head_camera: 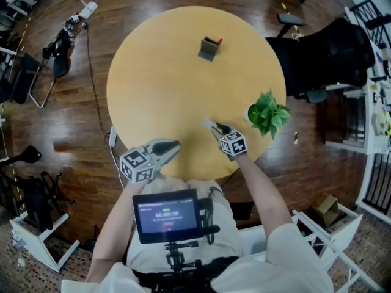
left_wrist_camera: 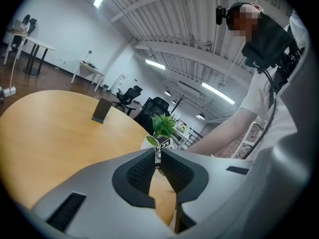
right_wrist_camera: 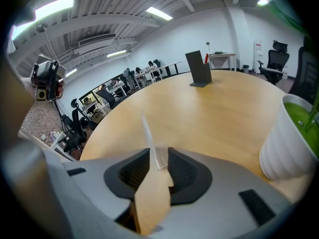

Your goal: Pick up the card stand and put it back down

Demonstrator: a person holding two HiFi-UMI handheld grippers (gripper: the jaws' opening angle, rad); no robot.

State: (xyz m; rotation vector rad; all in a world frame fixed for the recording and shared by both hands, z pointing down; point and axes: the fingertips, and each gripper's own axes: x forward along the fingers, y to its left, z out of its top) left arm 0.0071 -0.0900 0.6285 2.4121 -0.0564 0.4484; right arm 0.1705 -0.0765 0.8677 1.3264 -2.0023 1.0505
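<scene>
Beyond the chest screen point(head_camera: 167, 215), the right gripper point(head_camera: 215, 127) is holding its fingers point(right_wrist_camera: 134, 176) apart around the card stand point(right_wrist_camera: 147, 131), sitting by the table's point(head_camera: 153, 72) near edge and looking already put back; the left gripper's point(head_camera: 174, 144) fingers point(left_wrist_camera: 142, 171) are pressing together.
</scene>
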